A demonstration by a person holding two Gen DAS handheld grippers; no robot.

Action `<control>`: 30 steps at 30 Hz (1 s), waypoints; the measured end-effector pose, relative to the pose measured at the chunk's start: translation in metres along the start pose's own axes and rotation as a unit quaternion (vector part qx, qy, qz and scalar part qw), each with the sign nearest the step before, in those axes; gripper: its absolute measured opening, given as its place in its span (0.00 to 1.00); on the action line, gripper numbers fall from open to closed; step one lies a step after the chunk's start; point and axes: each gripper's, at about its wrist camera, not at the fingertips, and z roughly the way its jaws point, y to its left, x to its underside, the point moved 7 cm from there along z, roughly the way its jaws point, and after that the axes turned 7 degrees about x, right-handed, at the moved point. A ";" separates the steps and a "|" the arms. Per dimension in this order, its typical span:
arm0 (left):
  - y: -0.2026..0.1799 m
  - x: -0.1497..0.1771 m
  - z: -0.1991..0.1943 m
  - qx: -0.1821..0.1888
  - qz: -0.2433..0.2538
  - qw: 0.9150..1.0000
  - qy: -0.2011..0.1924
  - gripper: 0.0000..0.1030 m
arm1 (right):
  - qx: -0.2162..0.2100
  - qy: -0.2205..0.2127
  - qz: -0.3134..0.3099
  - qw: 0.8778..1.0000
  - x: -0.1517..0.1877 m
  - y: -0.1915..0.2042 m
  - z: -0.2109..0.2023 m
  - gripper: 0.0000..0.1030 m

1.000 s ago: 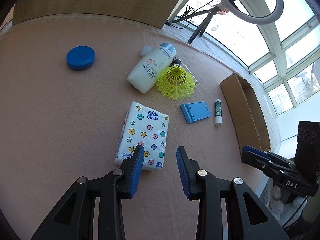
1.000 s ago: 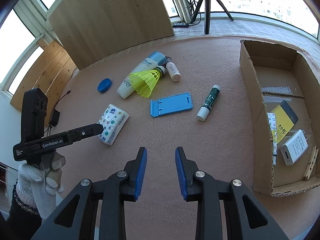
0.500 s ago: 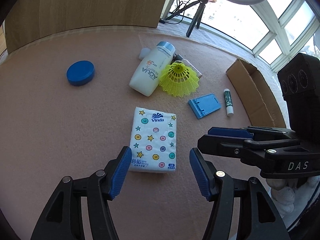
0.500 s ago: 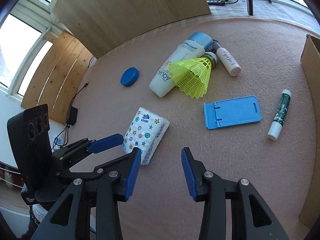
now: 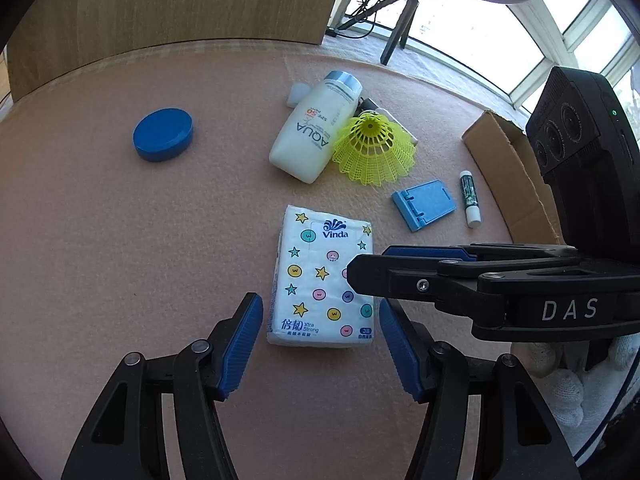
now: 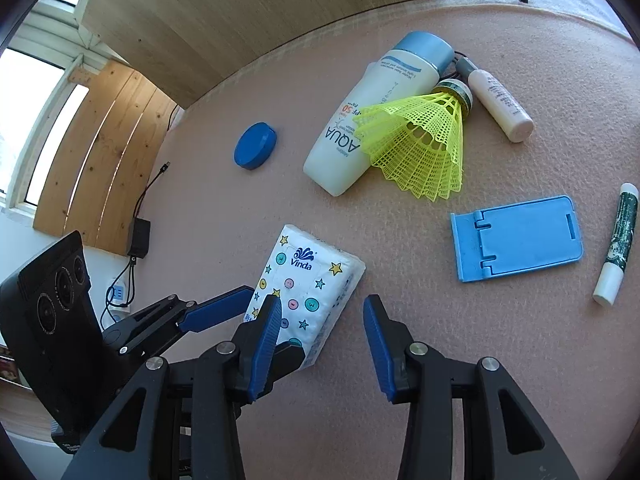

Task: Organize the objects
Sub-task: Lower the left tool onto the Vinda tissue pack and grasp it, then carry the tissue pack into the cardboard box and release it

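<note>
A white Vinda tissue pack (image 5: 324, 280) with stars and dots lies flat on the pink mat. My left gripper (image 5: 320, 340) hovers open just short of its near end, pads on either side and apart from it. My right gripper (image 6: 322, 320) is open too, with its left finger over the pack's (image 6: 308, 288) corner; in the left wrist view it reaches in from the right above the pack. Further off lie a white AQUA bottle (image 6: 372, 116), a yellow shuttlecock (image 6: 424, 148), a blue phone stand (image 6: 516, 236), a green lip balm stick (image 6: 618, 236) and a blue round lid (image 6: 255, 146).
An open cardboard box (image 5: 508, 172) stands at the mat's right side. A small white tube (image 6: 498, 104) lies behind the shuttlecock. A wooden panel (image 5: 180, 8) backs the mat, a tripod (image 5: 400, 28) stands beyond it, and cables with a charger (image 6: 138, 236) hang off the left edge.
Both grippers have opened wider. The right gripper swung left and down from over the box side to above the tissue pack, entering the left wrist view. The left gripper only rolled slightly.
</note>
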 end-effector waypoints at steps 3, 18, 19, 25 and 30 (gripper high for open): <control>-0.004 0.000 0.002 0.005 0.003 1.000 0.001 0.62 | -0.002 0.004 0.002 1.000 0.000 -0.002 0.001 0.38; -0.033 0.000 0.001 0.004 0.019 1.000 -0.009 0.49 | -0.002 -0.008 -0.005 1.000 0.003 -0.005 -0.012 0.28; -0.038 -0.002 0.000 0.003 0.022 1.000 -0.012 0.49 | -0.001 -0.012 -0.006 1.000 0.003 -0.006 -0.016 0.28; -0.074 -0.017 -0.004 0.004 0.053 0.998 -0.025 0.49 | 0.001 -0.043 -0.006 0.999 0.003 -0.020 -0.049 0.28; -0.116 -0.037 0.002 0.016 0.083 0.996 -0.037 0.49 | 0.008 -0.074 0.006 0.997 0.000 -0.045 -0.086 0.28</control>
